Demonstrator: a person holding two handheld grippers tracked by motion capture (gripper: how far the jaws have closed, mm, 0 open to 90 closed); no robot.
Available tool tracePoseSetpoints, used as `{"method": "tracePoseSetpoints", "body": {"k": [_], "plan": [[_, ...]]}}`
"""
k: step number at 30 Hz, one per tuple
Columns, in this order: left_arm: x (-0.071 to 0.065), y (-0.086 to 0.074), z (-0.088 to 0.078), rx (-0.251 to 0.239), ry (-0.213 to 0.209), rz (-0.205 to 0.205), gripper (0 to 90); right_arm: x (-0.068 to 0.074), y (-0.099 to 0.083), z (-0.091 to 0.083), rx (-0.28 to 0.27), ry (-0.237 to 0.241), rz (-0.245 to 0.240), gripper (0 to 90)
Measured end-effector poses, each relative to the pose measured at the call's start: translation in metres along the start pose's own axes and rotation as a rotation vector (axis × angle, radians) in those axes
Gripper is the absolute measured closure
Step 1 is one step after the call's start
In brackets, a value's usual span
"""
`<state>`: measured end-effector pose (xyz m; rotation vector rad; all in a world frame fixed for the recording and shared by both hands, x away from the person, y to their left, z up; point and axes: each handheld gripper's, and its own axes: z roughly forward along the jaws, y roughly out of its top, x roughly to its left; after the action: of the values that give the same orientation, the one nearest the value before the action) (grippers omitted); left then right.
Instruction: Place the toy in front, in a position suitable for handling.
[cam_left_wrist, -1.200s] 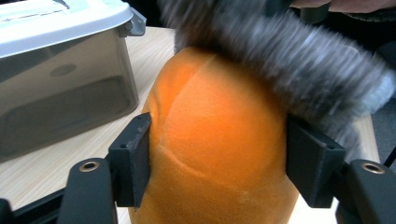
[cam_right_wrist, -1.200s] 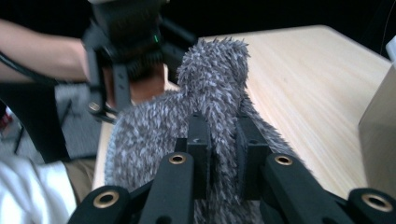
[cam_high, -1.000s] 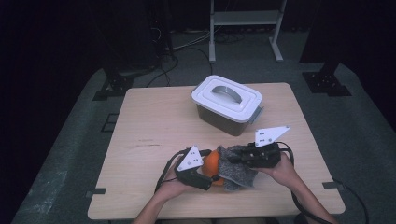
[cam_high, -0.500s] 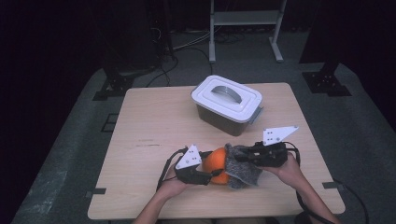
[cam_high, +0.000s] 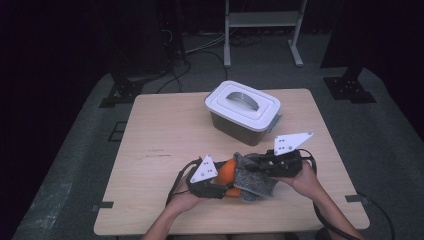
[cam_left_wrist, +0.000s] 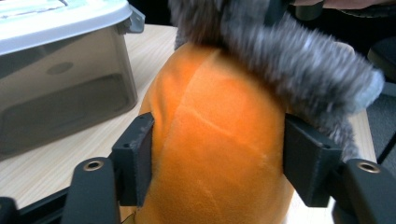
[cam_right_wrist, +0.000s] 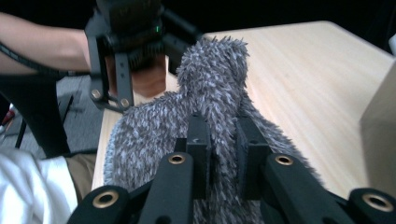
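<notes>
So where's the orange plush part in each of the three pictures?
High view: the orange plush sits near the table's front edge, between the two grippers, left of the grey fuzzy fabric.
Left gripper view: picture centre, orange plush between the black jaws.
Right gripper view: I can't make it out.
Shared landmark: the grey fuzzy fabric.

light: dim, dark surround | table evenly lit | close-ups softly blurred

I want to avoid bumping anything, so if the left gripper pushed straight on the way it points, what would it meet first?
The left gripper is shut on the soft orange plush part, so that comes first. Beyond it lies the fuzzy grey fabric, then probably the right gripper, though depth is unclear. The lidded translucent plastic box sits off to the side.
</notes>
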<state>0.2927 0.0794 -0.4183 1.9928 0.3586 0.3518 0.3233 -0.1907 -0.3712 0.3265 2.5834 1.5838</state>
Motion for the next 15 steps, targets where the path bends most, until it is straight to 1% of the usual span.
{"method": "tracePoseSetpoints", "body": {"k": [1,2,3,5,7,9,10,12,13,14,15], "plan": [[0.0,0.0,0.0,0.0,0.0,0.0,28.7,-0.001,-0.003,0.003,0.001,0.01,0.006,78.5],[0.003,-0.003,0.0,0.009,-0.019,-0.005,25.1,-0.002,-0.006,0.005,-0.001,0.023,0.019,78.7],[0.004,-0.004,0.001,0.004,-0.03,-0.015,22.6,-0.003,-0.009,0.006,0.0,0.027,0.021,78.7],[0.007,-0.005,0.001,-0.003,-0.051,-0.018,16.6,-0.003,-0.013,0.006,-0.007,0.042,0.026,78.8],[0.009,-0.006,0.003,-0.013,-0.073,-0.032,10.3,-0.002,-0.016,0.005,-0.008,0.047,0.022,78.8],[0.012,-0.01,0.006,-0.014,-0.093,-0.04,8.8,-0.002,-0.017,0.004,-0.004,0.054,0.019,78.8],[0.013,-0.012,0.007,-0.021,-0.109,-0.055,8.1,-0.002,-0.017,0.004,-0.003,0.057,0.018,78.8],[0.015,-0.015,0.009,-0.03,-0.125,-0.067,8.4,-0.002,-0.018,0.003,-0.001,0.058,0.016,78.8],[0.015,-0.016,0.009,-0.032,-0.124,-0.061,11.7,-0.002,-0.019,0.003,0.0,0.055,0.014,78.8],[0.014,-0.016,0.008,-0.036,-0.108,-0.054,19.8,-0.003,-0.019,0.002,0.001,0.047,0.017,78.7],[0.012,-0.015,0.007,-0.04,-0.086,-0.052,25.9,-0.005,-0.02,0.0,-0.001,0.04,0.018,78.7]]}}
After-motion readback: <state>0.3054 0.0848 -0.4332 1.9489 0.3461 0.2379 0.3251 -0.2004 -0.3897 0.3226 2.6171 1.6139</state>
